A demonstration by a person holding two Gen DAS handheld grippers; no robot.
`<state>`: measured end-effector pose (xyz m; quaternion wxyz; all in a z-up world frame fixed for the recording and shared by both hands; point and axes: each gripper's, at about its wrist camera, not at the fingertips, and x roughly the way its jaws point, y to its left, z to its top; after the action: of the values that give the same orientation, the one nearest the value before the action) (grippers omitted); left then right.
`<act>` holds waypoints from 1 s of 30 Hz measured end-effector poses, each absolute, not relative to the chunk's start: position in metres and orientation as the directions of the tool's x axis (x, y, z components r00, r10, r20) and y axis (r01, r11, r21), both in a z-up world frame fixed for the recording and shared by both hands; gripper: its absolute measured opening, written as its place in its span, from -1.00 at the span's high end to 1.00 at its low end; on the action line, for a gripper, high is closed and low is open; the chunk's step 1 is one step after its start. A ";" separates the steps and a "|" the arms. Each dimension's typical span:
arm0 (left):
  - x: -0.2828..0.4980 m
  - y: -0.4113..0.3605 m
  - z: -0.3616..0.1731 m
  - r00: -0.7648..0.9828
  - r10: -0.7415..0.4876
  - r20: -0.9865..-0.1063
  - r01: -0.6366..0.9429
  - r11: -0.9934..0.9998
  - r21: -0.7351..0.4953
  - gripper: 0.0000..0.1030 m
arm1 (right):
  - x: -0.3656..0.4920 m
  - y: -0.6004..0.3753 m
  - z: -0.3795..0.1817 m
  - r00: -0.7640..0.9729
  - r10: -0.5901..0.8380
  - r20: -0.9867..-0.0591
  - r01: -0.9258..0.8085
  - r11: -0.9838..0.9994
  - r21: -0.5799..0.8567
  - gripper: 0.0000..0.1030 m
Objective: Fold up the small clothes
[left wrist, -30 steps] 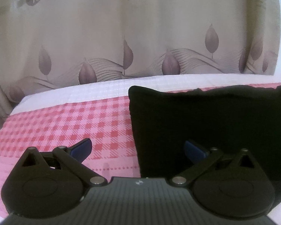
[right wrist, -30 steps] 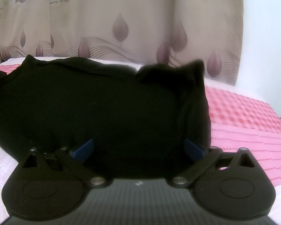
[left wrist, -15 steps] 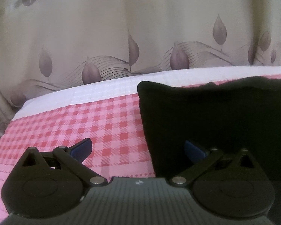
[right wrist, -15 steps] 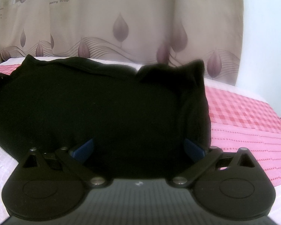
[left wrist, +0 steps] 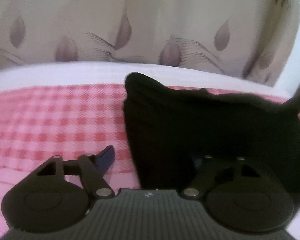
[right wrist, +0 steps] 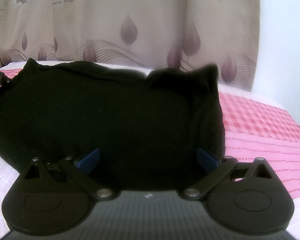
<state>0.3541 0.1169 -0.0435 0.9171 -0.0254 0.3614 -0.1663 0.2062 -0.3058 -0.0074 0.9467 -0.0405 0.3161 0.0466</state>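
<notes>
My left gripper [left wrist: 152, 160] has just been closing around the left edge of the black garment [left wrist: 210, 132], which lies on the pink checked bedspread [left wrist: 60, 120] near its far edge. The cloth's edge sits between my jaws, but they are not yet clamped on it. My right gripper [right wrist: 148, 158] hangs released over the garment's near right part. The long axis runs left to right.
</notes>
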 end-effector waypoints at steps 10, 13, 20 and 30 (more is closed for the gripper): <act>0.388 0.130 -0.047 0.569 -0.521 -0.636 0.373 0.853 -0.366 0.46 | 0.206 -0.305 -0.007 0.796 0.063 -0.602 -0.114 0.992 -0.047 -1.00; 0.392 0.129 -0.049 0.554 -0.540 -0.634 0.381 0.841 -0.383 0.47 | 0.206 -0.305 -0.007 0.796 0.064 -0.601 -0.114 0.992 -0.046 -1.00; 0.399 0.140 -0.054 0.514 -0.632 -0.580 0.385 0.774 -0.503 0.29 | 0.206 -0.304 -0.006 0.798 0.067 -0.599 -0.114 0.993 -0.041 -1.00; 0.401 0.153 -0.060 0.448 -0.721 -0.529 0.380 0.689 -0.617 0.04 | 0.205 -0.303 -0.006 0.799 0.062 -0.598 -0.112 0.993 -0.048 -1.00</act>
<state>0.4014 0.1529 -0.0596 0.8247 -0.2098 0.4056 -0.3336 0.2053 -0.3029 -0.0056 0.9477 -0.0404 0.3133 0.0460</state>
